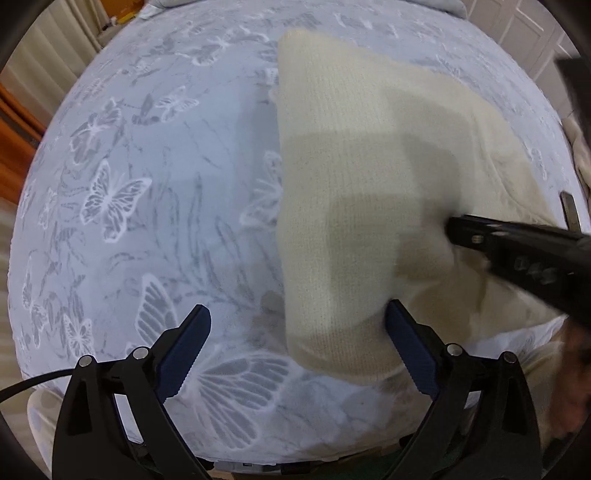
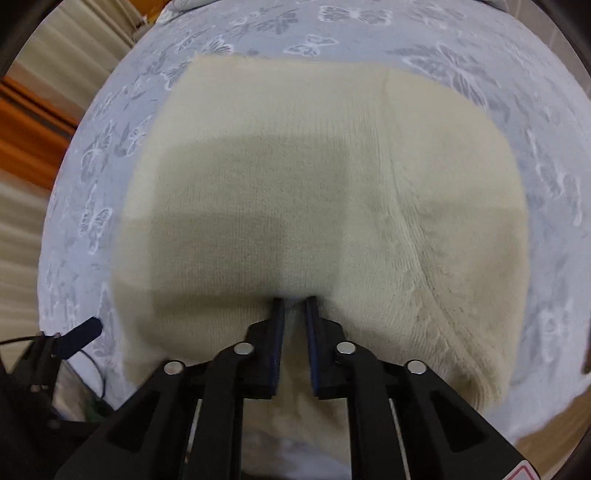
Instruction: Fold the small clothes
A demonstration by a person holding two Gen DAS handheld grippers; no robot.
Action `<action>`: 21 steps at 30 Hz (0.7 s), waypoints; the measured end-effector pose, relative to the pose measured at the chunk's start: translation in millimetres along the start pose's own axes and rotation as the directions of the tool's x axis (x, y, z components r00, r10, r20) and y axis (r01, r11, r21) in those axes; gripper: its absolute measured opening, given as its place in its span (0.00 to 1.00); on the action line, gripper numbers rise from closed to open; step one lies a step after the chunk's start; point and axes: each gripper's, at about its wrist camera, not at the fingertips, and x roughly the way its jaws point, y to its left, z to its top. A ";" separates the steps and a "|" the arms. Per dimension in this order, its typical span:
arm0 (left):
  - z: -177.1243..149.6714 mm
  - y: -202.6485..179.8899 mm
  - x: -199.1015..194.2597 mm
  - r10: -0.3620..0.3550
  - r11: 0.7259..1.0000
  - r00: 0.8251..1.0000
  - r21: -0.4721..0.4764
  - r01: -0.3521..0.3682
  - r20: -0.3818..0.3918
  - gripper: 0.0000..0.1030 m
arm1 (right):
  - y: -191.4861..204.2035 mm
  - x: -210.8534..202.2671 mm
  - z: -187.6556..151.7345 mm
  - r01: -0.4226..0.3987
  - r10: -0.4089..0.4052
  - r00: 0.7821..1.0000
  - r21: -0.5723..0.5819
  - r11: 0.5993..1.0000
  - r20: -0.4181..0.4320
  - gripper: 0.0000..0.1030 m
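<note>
A cream knitted garment point(image 1: 354, 177) lies on a pale blue bedspread with white butterflies point(image 1: 129, 184). In the right wrist view the garment point(image 2: 295, 184) fills the middle, with a seam running down its right part. My right gripper point(image 2: 294, 301) is shut on a pinch of the garment's near edge; it also shows in the left wrist view point(image 1: 452, 229), reaching in from the right. My left gripper point(image 1: 297, 314) is open and empty, its right finger over the garment's near left corner, its left finger over bare bedspread.
The bedspread point(image 2: 554, 166) surrounds the garment on all sides. An orange wooden frame point(image 2: 22, 147) and pale curtains stand at the left. White cupboard doors point(image 1: 524, 33) are at the back right. My left gripper's fingertip point(image 2: 83, 330) shows at the lower left of the right wrist view.
</note>
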 end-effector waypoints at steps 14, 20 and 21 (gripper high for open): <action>0.0 1.9 3.6 -0.015 1.000 1.000 -0.007 0.015 -0.003 0.91 | -44.0 -55.4 -39.4 0.012 -0.032 0.989 0.138 0.990 0.141 0.05; 0.2 -0.9 5.5 -0.021 1.000 1.000 -0.005 0.021 -0.014 0.92 | -91.1 -17.4 -52.2 0.081 -0.090 0.995 0.190 0.978 0.037 0.03; 0.0 -1.0 4.8 -0.012 1.000 1.000 -0.006 0.012 -0.010 0.92 | -88.8 -20.5 -49.3 0.091 -0.098 0.995 0.177 0.980 0.034 0.03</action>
